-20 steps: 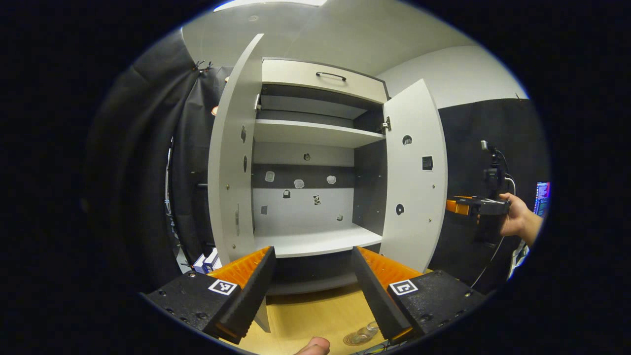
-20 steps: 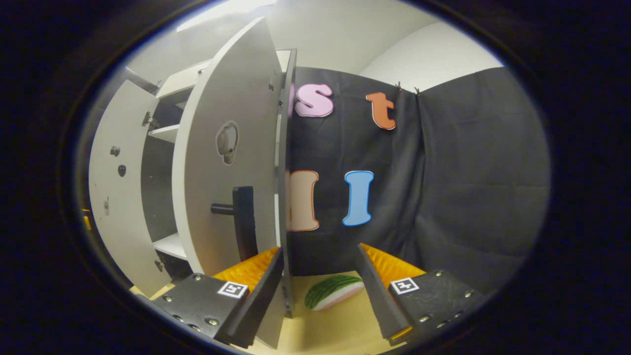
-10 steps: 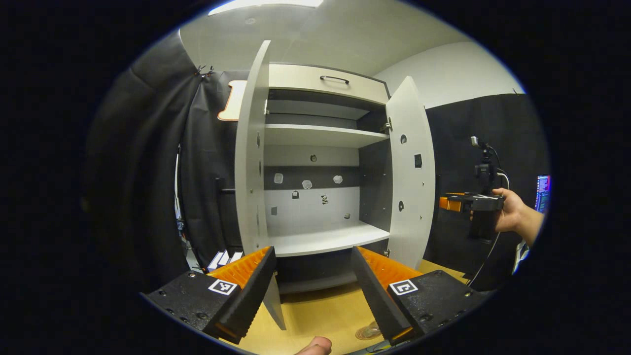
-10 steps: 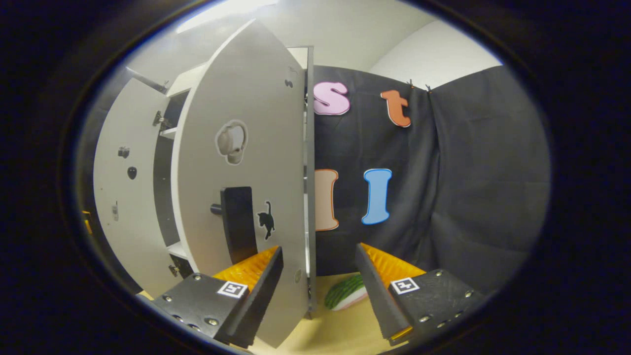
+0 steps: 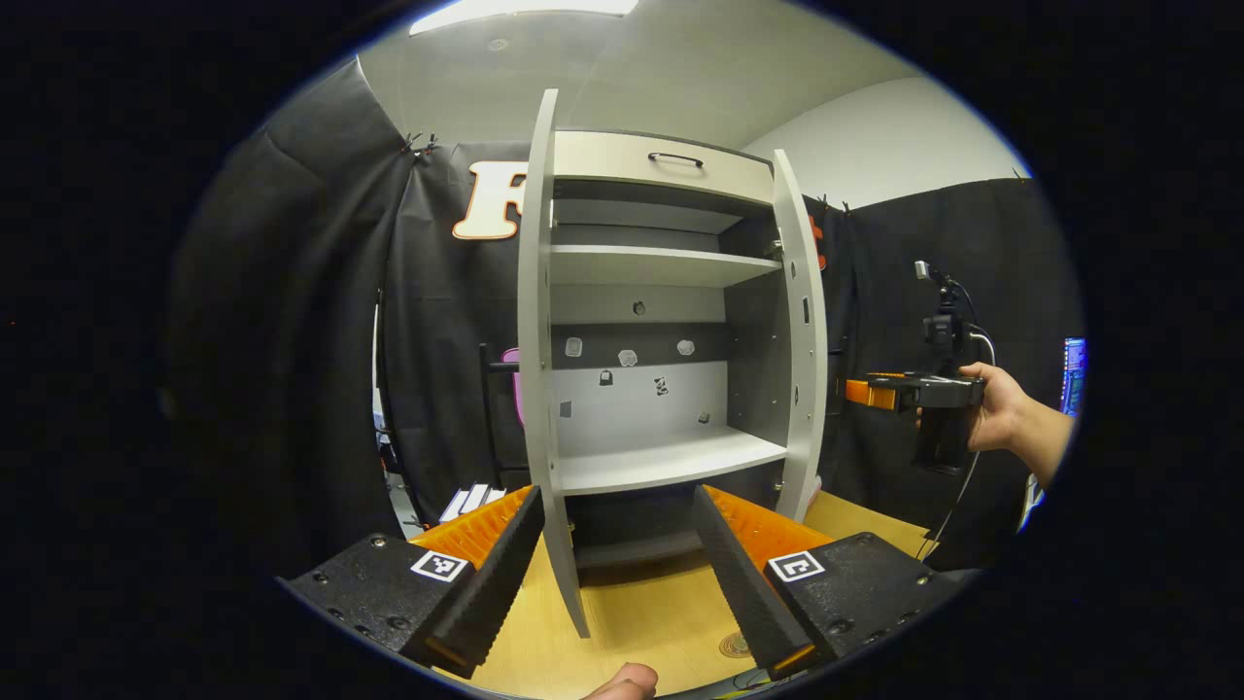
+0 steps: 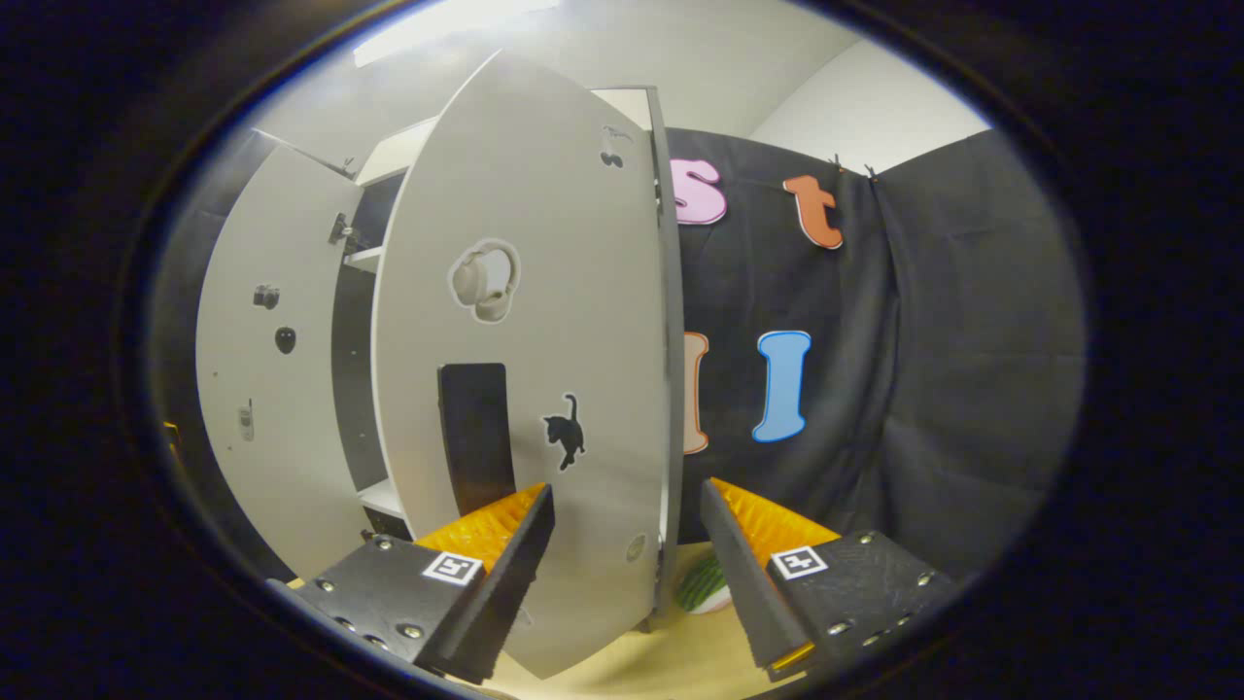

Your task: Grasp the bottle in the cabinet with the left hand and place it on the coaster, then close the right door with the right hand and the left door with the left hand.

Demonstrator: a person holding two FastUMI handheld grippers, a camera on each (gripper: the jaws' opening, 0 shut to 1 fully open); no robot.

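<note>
Now both cabinet doors stand more edge-on to the left gripper than a second ago.

Since then the left door and right door have narrowed to thin strips in the left gripper view, and the right gripper has drawn nearer the right door's outer face, its handle now seen flat-on. Both grippers' jaws are released, gripping nothing. Left gripper view adds bare shelves, a hand holding the other gripper, and a coaster on the counter; I cannot tell where the bottle is. Right gripper view adds a striped green object on the counter.
</note>
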